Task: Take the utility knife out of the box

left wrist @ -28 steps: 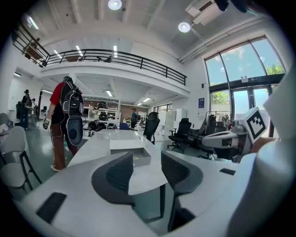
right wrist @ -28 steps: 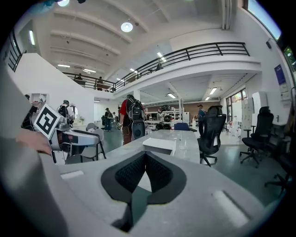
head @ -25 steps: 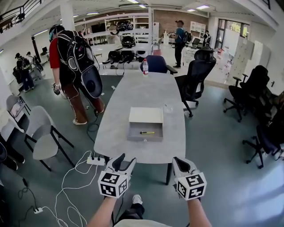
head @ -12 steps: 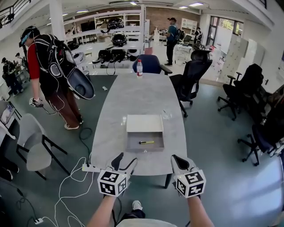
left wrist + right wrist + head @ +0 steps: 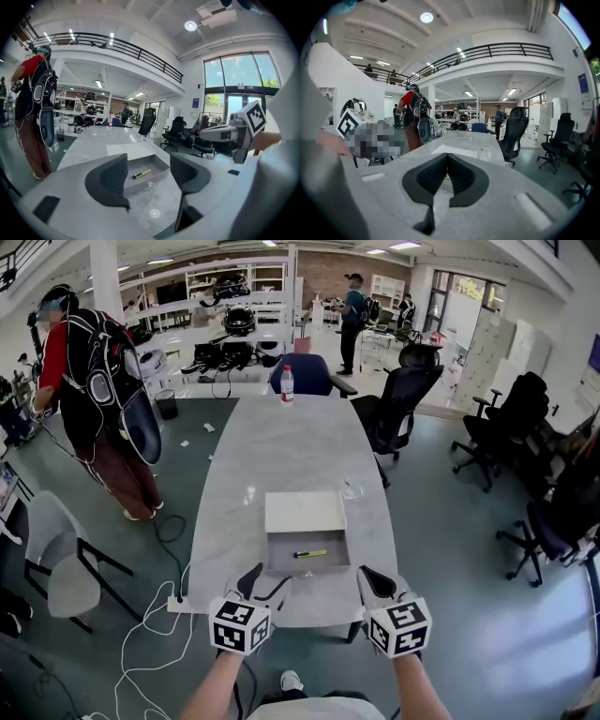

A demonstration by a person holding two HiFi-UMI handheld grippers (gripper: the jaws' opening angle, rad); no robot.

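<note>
utility knife [image 5: 310, 553] lies in the open box [image 5: 307, 570] ahead of you, apart from both tools, your left gripper [image 5: 265, 579] opening on nothing, your right gripper [image 5: 370, 576] closed and empty.

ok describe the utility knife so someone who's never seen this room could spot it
Find the long grey table down the middle of the room; near its close end sits an open grey box with a flat white lid just beyond it. The utility knife is the small yellow-and-black stick lying alone inside.

no legible text, no readable labels
</note>
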